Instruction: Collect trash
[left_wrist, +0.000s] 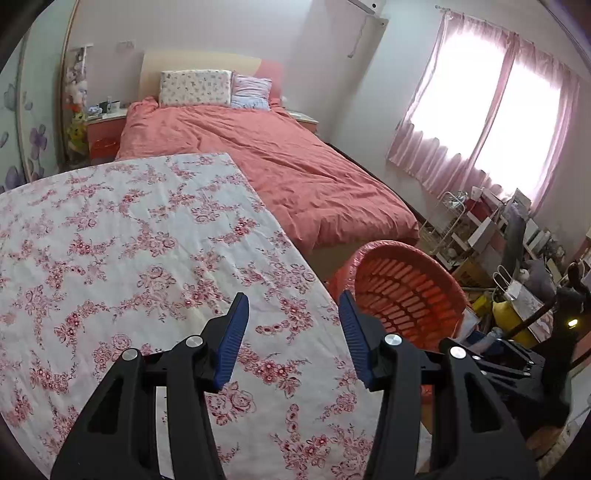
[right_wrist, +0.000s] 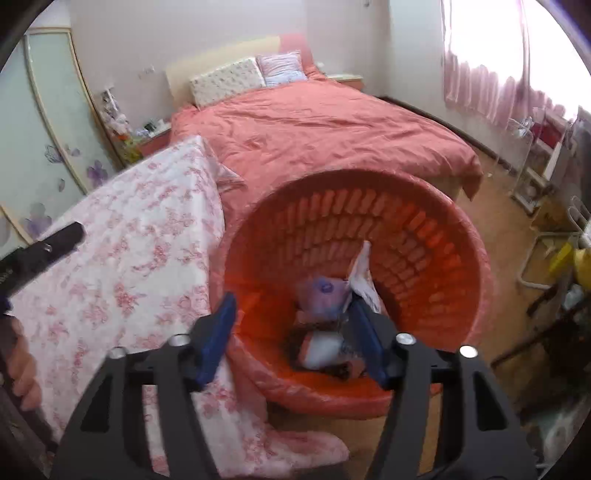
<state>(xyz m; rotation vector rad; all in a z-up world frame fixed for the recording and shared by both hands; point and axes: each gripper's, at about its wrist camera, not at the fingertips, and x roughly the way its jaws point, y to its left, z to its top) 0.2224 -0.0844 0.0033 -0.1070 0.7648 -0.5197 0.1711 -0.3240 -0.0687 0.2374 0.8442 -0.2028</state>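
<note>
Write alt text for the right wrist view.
The open right gripper points into a red basket holding crumpled wrappers. A floral cloth lies to its left, and a pink bed stands behind.

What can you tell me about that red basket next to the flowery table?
The red basket is round plastic with slotted walls and a thin red liner bag folded over its rim. It stands upright on the floor between the floral-clothed table and the bed. Inside lie crumpled wrappers and paper. The right gripper hovers open above it.
</note>
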